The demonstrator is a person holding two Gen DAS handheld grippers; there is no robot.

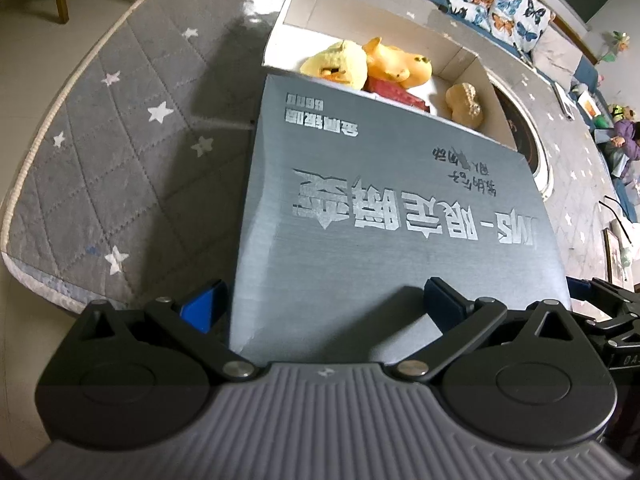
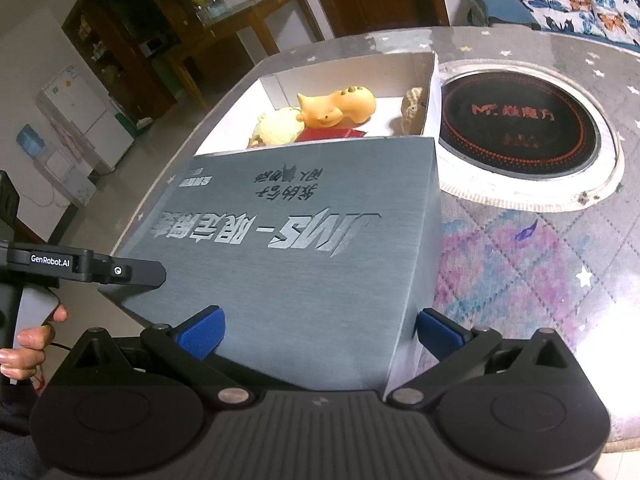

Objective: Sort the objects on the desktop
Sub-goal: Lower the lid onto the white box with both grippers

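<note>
A grey lid (image 1: 380,220) with silver lettering lies tilted over the near part of a white open box (image 1: 472,60). Uncovered at the box's far end are a yellow plush toy (image 1: 340,62), an orange animal figure (image 1: 396,62), a red item (image 1: 396,90) and a tan figure (image 1: 466,106). My left gripper (image 1: 324,304) stands open astride the lid's near left edge. Over the lid (image 2: 300,248) at its near right corner, my right gripper (image 2: 320,332) is also open, one pad above the top and one outside the side wall. The toys (image 2: 340,108) show beyond it.
The box rests on a table with a grey star-print quilted cover (image 1: 120,140). A round black cooktop (image 2: 516,132) is set into the table just right of the box. A sofa with butterfly cushions (image 1: 500,4) lies beyond. A hand (image 2: 32,340) holds the left gripper.
</note>
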